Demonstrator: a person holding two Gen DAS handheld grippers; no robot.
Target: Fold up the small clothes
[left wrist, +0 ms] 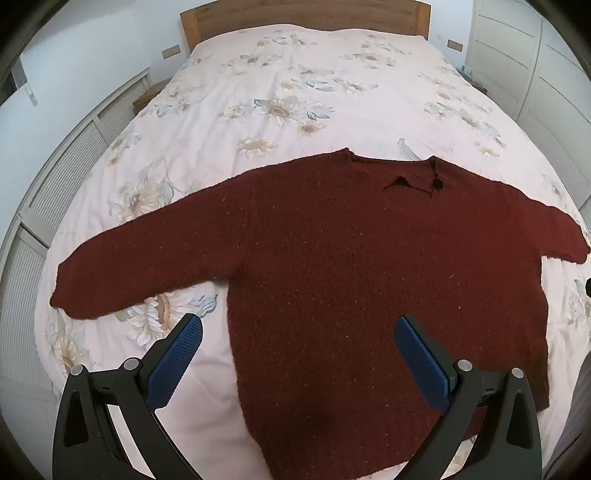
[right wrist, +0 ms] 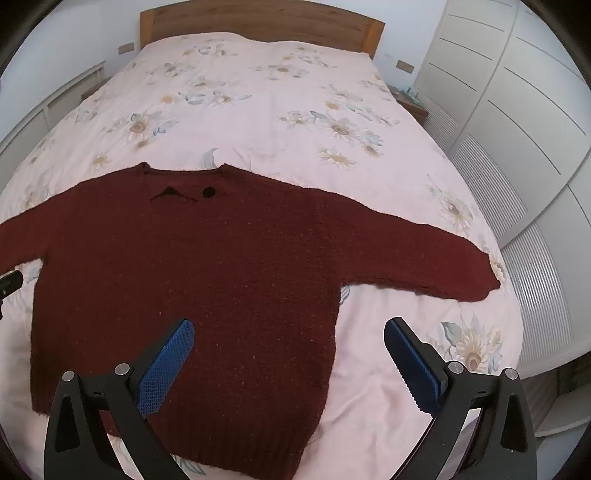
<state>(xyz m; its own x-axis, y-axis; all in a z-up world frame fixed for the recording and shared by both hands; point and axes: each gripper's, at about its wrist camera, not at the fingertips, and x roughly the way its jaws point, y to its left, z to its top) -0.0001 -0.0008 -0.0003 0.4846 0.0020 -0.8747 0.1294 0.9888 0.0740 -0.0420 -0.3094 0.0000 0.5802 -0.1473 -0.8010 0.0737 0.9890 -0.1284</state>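
Here, both tongs [left wrist: 298, 325] [right wrist: 289, 328] gape empty over a sweater [left wrist: 332, 258] on the floral bedspread [left wrist: 277, 92].

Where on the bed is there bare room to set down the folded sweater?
Free: the wide stretch of floral pink bedspread between the dark red knitted sweater collar and the wooden headboard. Narrower strips lie under each spread sleeve beside the body. Crowded: the near end, where the sweater spans the bed under the open left gripper and right gripper.

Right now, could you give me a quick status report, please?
Left gripper, right gripper open, empty. Red sweater flat on bed, unfolded. Nothing in the way.
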